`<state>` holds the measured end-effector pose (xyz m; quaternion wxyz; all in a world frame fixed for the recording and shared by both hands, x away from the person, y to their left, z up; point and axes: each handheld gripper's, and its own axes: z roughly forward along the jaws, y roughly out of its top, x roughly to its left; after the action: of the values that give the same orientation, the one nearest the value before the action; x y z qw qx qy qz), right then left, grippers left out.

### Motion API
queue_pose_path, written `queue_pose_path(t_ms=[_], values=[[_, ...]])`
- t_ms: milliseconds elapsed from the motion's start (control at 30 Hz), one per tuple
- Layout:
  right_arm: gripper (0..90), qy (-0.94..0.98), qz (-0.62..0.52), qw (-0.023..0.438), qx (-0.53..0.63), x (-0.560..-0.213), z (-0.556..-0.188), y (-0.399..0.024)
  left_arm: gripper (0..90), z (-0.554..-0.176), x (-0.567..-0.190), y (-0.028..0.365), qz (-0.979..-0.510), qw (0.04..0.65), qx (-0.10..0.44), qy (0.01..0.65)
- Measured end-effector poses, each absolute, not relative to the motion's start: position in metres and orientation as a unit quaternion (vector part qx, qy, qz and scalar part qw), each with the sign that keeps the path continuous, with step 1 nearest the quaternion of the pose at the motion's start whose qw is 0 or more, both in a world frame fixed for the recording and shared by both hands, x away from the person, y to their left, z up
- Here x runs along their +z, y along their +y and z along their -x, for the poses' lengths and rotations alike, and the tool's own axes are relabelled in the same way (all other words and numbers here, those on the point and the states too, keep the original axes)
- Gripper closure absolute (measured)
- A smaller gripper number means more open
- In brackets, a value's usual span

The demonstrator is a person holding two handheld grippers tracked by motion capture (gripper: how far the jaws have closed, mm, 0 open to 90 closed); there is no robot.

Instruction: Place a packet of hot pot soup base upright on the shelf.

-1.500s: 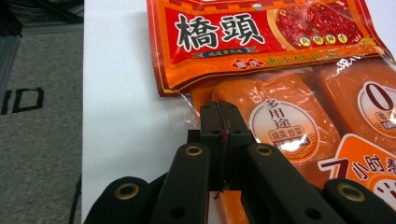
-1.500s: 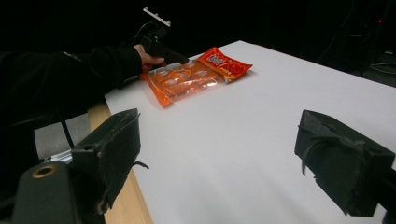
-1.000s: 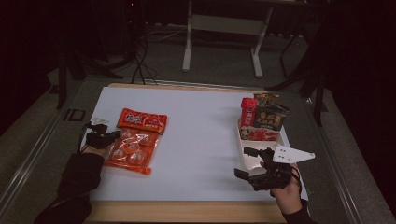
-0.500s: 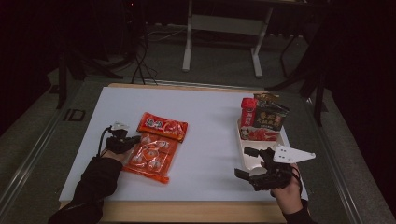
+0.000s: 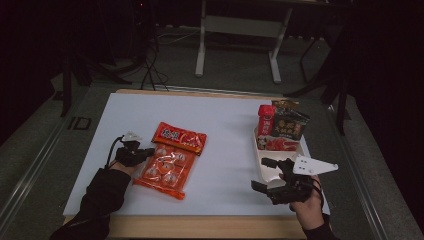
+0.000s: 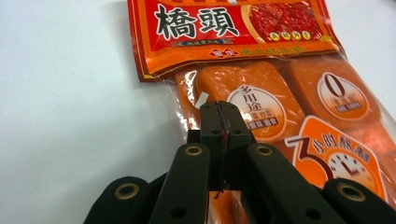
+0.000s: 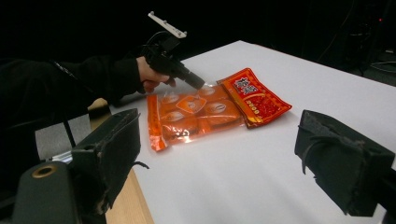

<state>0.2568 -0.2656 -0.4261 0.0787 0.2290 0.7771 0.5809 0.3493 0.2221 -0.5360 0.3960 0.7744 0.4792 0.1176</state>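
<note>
High view: the orange snack bag (image 5: 170,160) lies left of centre on the white surface (image 5: 225,125), the left hand-held gripper (image 5: 145,152) at its edge. Left gripper view – jaws clenched on the bag's clear edge. Right gripper view – the right hand-held gripper (image 7: 219,154) gapes, released.

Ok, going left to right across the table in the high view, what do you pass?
left gripper → orange snack bag → right gripper → white tray holding upright snack packs
</note>
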Motion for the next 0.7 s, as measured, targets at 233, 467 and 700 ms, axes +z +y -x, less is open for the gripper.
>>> queue_pose_path(t_ms=[233,467,700], values=[[14.1,0.775,-0.23,0.079,0.582,-0.425,-0.256,-0.267,90.0,-0.332,-0.528,0.232,-0.791,0.385,0.119,0.46],[14.1,0.776,-0.228,0.079,0.583,-0.425,-0.256,-0.266,90.0,-0.319,-0.538,0.235,-0.806,0.365,0.104,0.453],[14.1,0.777,-0.227,0.078,0.582,-0.425,-0.256,-0.264,90.0,-0.317,-0.537,0.228,-0.807,0.362,0.105,0.454]])
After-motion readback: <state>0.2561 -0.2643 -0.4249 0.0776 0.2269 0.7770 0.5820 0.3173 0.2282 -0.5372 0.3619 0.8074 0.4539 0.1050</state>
